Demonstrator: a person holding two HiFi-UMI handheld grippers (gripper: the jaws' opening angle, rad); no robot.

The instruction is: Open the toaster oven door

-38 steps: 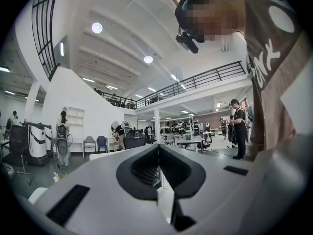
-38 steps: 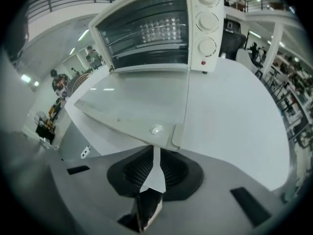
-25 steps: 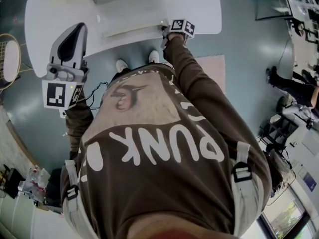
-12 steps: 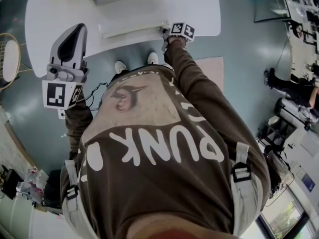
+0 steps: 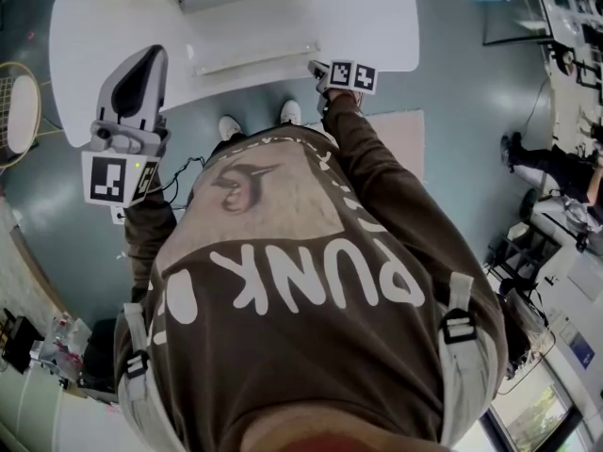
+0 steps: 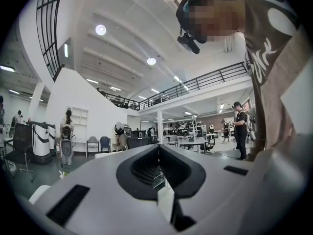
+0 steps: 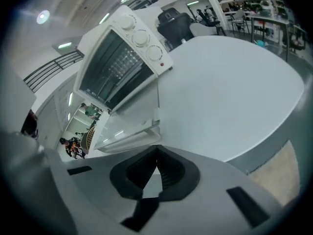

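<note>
The white table (image 5: 377, 26) lies bare and wide to the right of the toaster oven (image 7: 124, 53), out to its rounded edge above the floor (image 5: 452, 92). The oven stands at the far side with its door (image 7: 128, 127) dropped flat toward the person; I cannot tell what is in the chamber. The right gripper (image 7: 156, 150) hangs just beside the door's front rim, jaws pressed together on nothing, while the left gripper (image 5: 151, 55), level near the table's left end, is likewise closed and empty.

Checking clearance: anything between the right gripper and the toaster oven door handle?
Nothing visible. The right gripper, jaws shut and empty, sits just off one end of the door handle, with only bare table around it. The door is already folded down open.
</note>
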